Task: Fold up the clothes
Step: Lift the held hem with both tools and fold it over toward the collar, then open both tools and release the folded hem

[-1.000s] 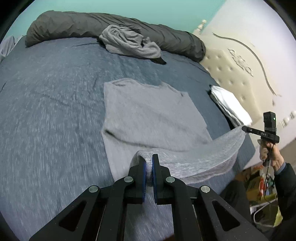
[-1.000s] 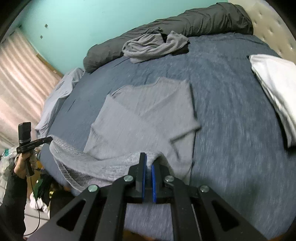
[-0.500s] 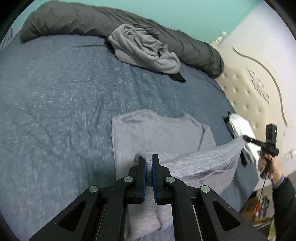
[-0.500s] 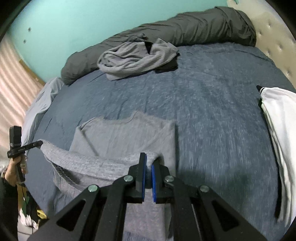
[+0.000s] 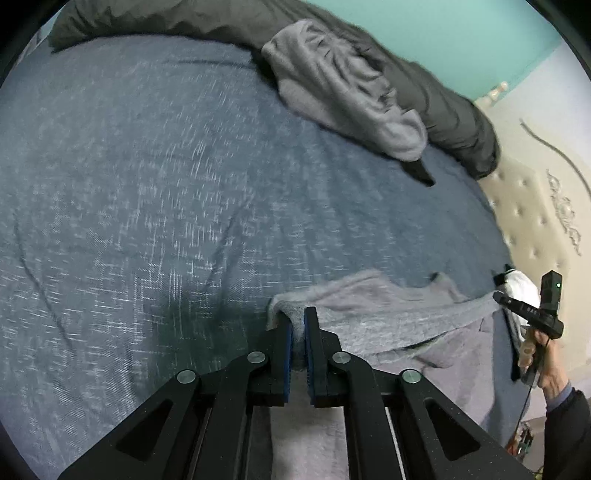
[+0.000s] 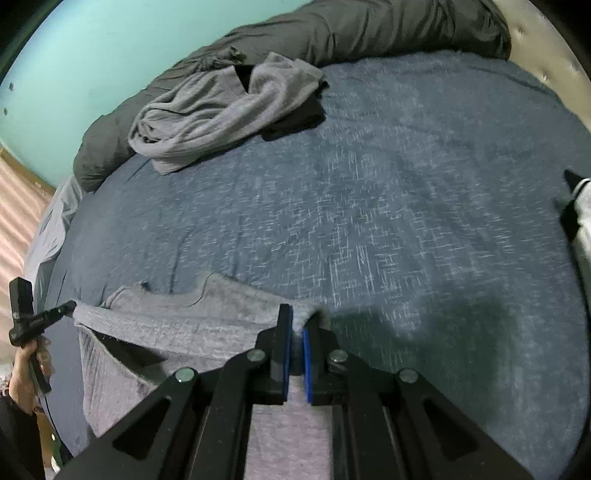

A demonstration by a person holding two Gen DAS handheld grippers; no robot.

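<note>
Both grippers are pinching the same grey sweater (image 5: 388,317) on the blue bedspread (image 5: 147,184). The left gripper (image 5: 298,328) has 1 corner of the hem between its blue pads, jaws just starting to ease apart, cloth still between them. The right gripper (image 6: 293,332) is clamped on the other corner. Only the left view catches the tufted headboard (image 5: 532,221) and white folded cloth (image 5: 521,284); only the right view shows the pink curtain (image 6: 18,206). Both see the crumpled grey garment (image 6: 221,110) by the dark duvet (image 6: 369,29).
</note>
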